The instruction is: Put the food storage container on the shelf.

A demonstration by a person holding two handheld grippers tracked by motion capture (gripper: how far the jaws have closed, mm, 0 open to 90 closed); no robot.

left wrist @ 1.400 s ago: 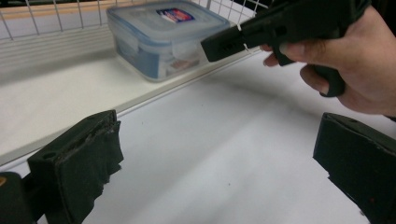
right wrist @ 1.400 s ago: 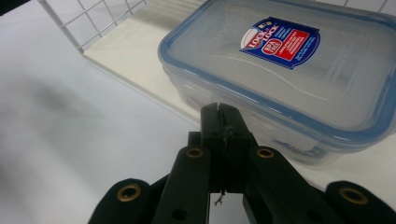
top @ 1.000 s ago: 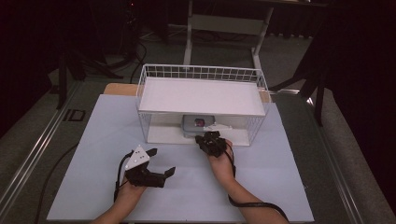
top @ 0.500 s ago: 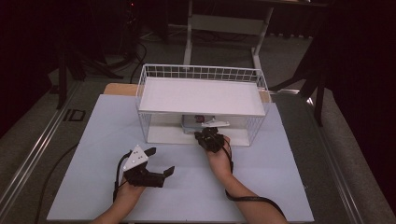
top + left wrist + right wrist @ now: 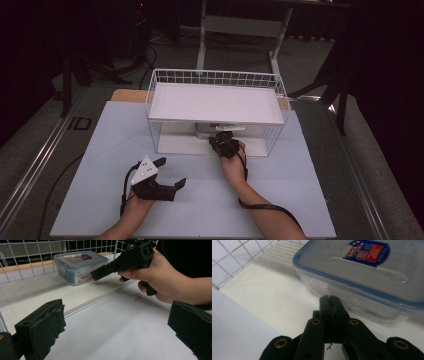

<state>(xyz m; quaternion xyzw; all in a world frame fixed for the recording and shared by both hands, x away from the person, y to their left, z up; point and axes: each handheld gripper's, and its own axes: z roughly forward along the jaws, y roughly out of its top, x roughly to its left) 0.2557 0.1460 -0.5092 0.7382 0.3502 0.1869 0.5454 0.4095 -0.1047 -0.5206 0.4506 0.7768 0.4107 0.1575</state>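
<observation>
My left gripper (image 5: 167,172) rests wide open on the table (image 5: 300,190). Ahead, my right gripper (image 5: 329,300) is pinched closed on nothing, tips just short of the lidded plastic container (image 5: 367,277) inside the wire basket (image 5: 270,80).

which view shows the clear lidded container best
The right gripper view: the container sits close up, its blue-rimmed lid and label plain, just past the shut right gripper. The left gripper view shows it whole but farther off, inside the wire rack. In the high view the rack's upper shelf mostly hides it.
</observation>
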